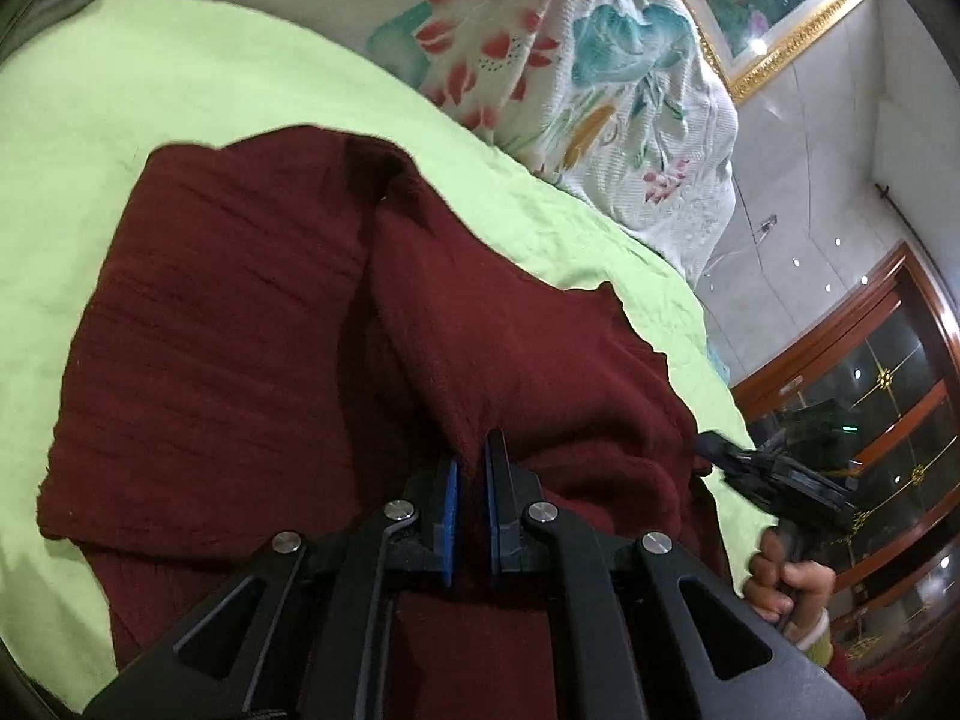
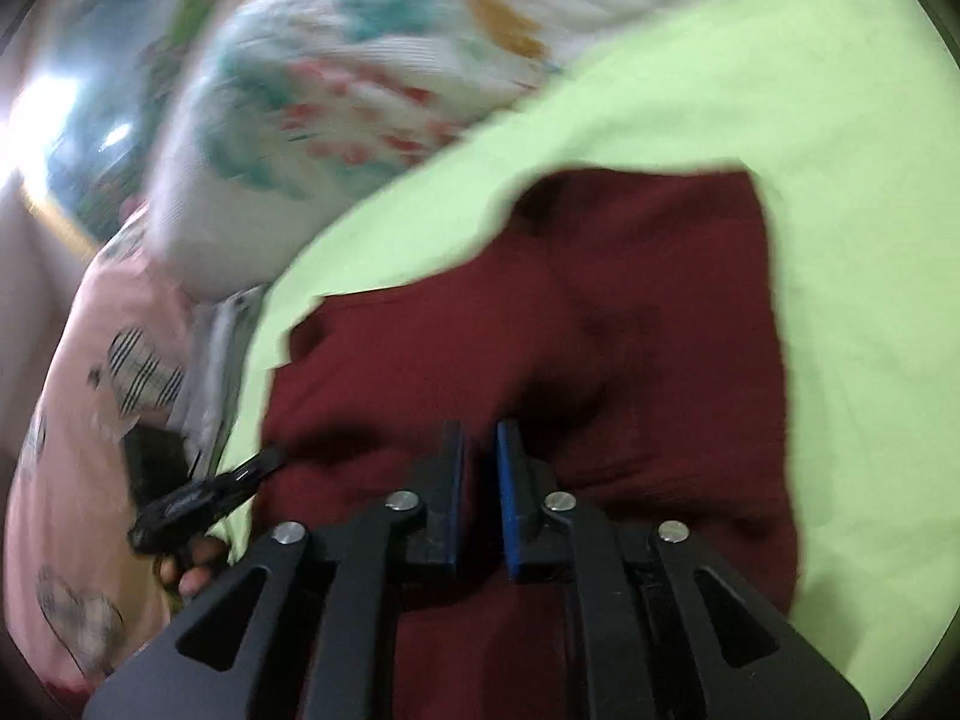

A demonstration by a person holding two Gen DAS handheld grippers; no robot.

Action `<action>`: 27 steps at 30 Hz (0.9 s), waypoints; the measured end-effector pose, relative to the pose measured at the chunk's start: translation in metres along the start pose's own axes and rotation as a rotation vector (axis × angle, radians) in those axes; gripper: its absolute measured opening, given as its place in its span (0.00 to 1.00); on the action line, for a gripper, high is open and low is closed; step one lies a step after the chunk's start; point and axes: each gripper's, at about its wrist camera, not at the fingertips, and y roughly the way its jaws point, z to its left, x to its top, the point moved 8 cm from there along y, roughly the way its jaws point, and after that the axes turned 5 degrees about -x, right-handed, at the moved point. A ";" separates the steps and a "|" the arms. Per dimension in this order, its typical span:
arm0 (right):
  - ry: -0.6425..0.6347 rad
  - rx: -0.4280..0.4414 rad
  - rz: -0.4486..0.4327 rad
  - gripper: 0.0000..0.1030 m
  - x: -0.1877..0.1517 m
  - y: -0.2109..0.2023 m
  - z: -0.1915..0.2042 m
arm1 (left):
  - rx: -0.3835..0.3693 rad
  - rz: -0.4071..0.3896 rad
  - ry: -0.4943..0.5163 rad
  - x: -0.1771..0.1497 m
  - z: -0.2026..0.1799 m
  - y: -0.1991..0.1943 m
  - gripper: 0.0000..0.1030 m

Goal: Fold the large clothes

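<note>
A lime-green bedsheet (image 1: 180, 90) meets a floral quilt (image 1: 600, 90); beyond, a gilt-framed painting (image 1: 780, 0) (glossy) and wooden cabinet (image 1: 900, 390).

A light green sheet (image 1: 180, 90) covers the bed, filling the left and middle of the left wrist view. At the upper middle, a white quilt (image 1: 600, 60) printed with red and teal flowers lies bunched on it. A gold-framed picture (image 1: 780, 0) hangs at the upper right; below it stands a wooden cabinet (image 1: 900, 390) with glass doors. In the blurred right wrist view, pink patterned bedding (image 2: 78, 408) fills the lower left.
</note>
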 end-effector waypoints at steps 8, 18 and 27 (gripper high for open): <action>-0.429 -0.025 0.118 0.61 -0.028 0.055 0.105 | 0.014 0.019 -0.001 0.001 -0.006 0.004 0.05; -0.325 0.176 -0.104 0.04 0.014 -0.006 0.113 | 0.037 -0.069 0.032 0.031 -0.020 -0.010 0.05; -0.450 0.104 0.064 0.05 -0.077 0.019 0.101 | 0.056 -0.015 -0.054 0.000 0.002 -0.016 0.02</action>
